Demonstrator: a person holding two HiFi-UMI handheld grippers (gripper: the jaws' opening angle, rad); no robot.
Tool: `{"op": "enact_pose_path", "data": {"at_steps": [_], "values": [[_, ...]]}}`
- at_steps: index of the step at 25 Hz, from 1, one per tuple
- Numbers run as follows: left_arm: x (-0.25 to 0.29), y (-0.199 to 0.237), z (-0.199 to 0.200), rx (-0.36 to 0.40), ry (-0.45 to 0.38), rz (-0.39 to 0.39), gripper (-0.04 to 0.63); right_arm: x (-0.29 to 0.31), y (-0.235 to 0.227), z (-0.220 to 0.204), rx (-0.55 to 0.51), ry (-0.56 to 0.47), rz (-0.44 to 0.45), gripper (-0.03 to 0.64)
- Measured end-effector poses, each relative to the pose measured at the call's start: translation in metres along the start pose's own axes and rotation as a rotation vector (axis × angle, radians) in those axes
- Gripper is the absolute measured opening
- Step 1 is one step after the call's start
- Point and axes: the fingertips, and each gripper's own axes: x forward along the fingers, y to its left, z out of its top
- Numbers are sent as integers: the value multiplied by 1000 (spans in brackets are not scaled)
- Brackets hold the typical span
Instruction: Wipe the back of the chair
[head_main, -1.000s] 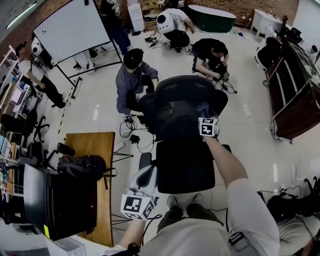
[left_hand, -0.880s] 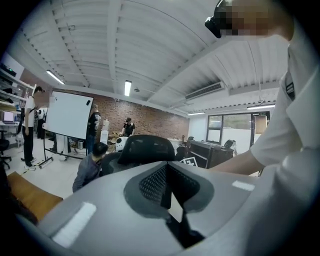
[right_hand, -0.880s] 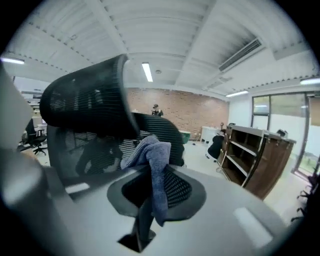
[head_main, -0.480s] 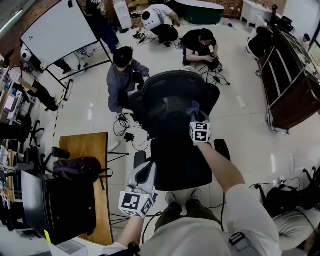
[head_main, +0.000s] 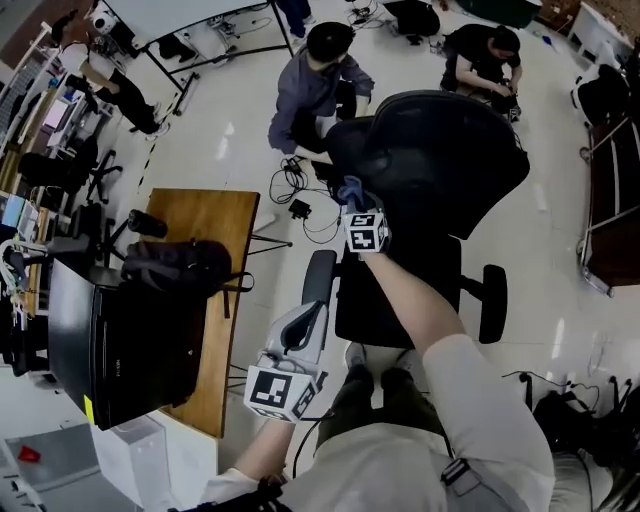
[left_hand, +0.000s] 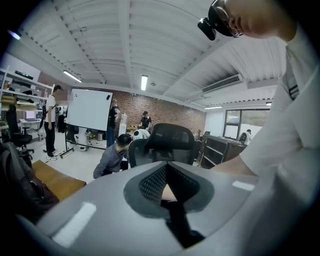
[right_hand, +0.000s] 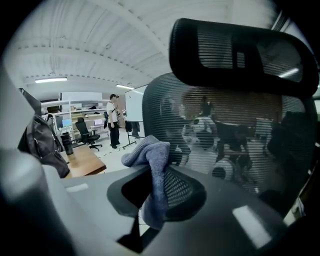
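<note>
A black mesh office chair (head_main: 440, 160) stands in front of me, its seat (head_main: 400, 290) near my feet. My right gripper (head_main: 352, 203) is shut on a blue-grey cloth (head_main: 350, 188) held at the left edge of the chair back. In the right gripper view the cloth (right_hand: 148, 152) hangs from the gripper (right_hand: 157, 167) just in front of the mesh back (right_hand: 230, 145), below the headrest (right_hand: 240, 50). My left gripper (head_main: 300, 335) is held low by the left armrest (head_main: 318, 275), apart from the chair. Its jaws (left_hand: 167, 169) are shut with nothing in them, and the chair (left_hand: 170, 142) stands beyond.
A wooden table (head_main: 205, 300) at the left carries a black bag (head_main: 175, 265) and a dark box (head_main: 100, 350). Two people crouch on the floor behind the chair (head_main: 320, 75) (head_main: 480, 50). Cables (head_main: 295, 180) lie by the chair's base. A dark cabinet (head_main: 610, 200) stands at the right.
My right gripper has carried the cloth leftward across the chair back, from its right side to its left edge. The head view has swung too. The left gripper stays low.
</note>
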Motion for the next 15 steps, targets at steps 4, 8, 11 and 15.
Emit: {"op": "enact_pose_path", "data": {"at_steps": [4,8,11,15], "values": [[1,4,-5,-19,0,-25,63,-35,-83,-20,5,19,-113,52],[20,-15,3,-18,-20,-117,62,-111,-217,-57,99,64,-334,52],[37,-41,1,-22,-17,-183,62,-167,-299,-89,174,94,-460,52],[54,-61,-7,-12,-6,-229,62,-191,-339,-90,214,57,-494,52]]}}
